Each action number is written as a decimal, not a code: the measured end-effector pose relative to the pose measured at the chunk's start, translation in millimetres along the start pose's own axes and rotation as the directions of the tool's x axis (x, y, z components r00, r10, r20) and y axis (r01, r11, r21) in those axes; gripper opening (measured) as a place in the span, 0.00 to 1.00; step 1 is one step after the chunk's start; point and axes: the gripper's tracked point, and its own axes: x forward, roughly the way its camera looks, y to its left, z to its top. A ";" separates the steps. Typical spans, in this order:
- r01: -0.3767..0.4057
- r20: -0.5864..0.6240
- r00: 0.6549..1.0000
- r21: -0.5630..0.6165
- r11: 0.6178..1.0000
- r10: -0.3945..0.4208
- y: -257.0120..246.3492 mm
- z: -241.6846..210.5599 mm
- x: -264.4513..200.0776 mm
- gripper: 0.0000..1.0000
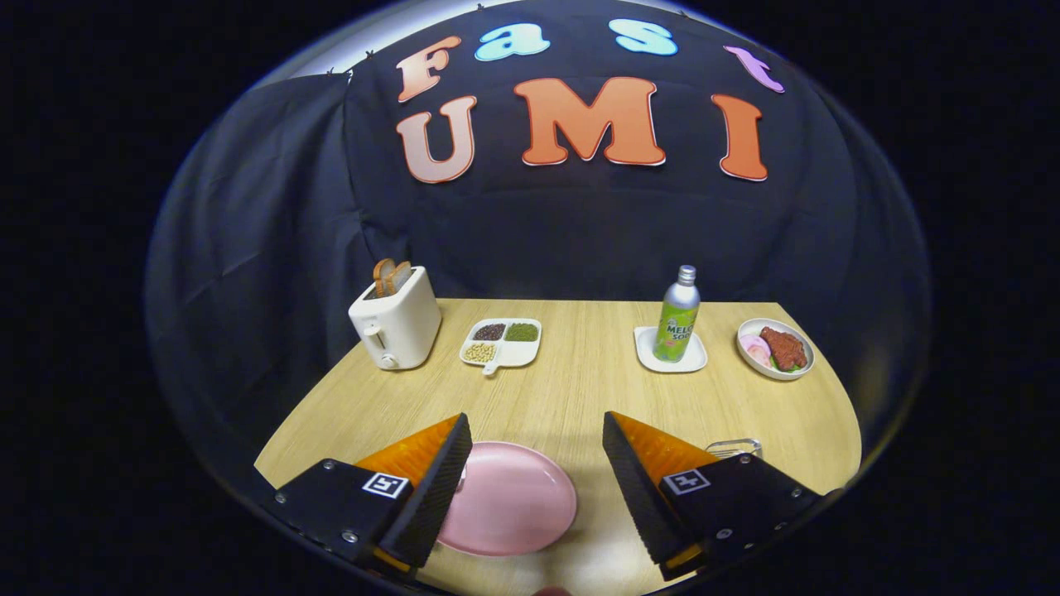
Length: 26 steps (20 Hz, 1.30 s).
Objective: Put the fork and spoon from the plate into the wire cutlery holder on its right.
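With the gripper fingers apart and empty above the pink plate, your cutlery pickup appears pending; next, lower toward the plate, wire holder just right.

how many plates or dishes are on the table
4: a pink plate between the open gripper's fingers, a divided dish beside the toaster, a small square plate under the bottle, and a bowl of food beyond it. The fingers may hide more.
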 end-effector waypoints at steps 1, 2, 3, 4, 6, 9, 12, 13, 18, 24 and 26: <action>-0.007 -0.007 1.000 0.000 1.000 0.007 7.8 -5.3 0.5 0.96; -0.017 -0.014 1.000 0.000 1.000 0.017 17.1 -10.1 2.2 0.96; -0.025 -0.029 0.999 -0.005 1.000 0.025 25.1 -16.3 3.3 0.96; -0.038 -0.045 0.998 -0.009 0.999 0.038 34.0 -25.0 5.0 0.96; -0.055 -0.093 0.994 -0.016 0.998 0.053 48.8 -42.1 9.9 0.96; -0.091 -0.218 0.972 -0.008 0.996 0.087 70.5 -77.5 16.8 0.96; -0.093 -0.315 0.945 -0.005 0.996 0.087 79.6 -106.8 22.0 0.95; -0.090 -0.348 0.934 -0.010 0.996 0.081 81.2 -115.7 22.5 0.93; -0.110 -0.489 0.868 -0.019 0.994 0.087 92.3 -145.6 29.6 0.82; -0.093 -0.597 0.801 -0.051 0.994 0.045 85.9 -170.9 34.5 0.57; -0.088 -0.626 0.779 -0.058 0.994 0.033 83.1 -178.7 35.0 0.47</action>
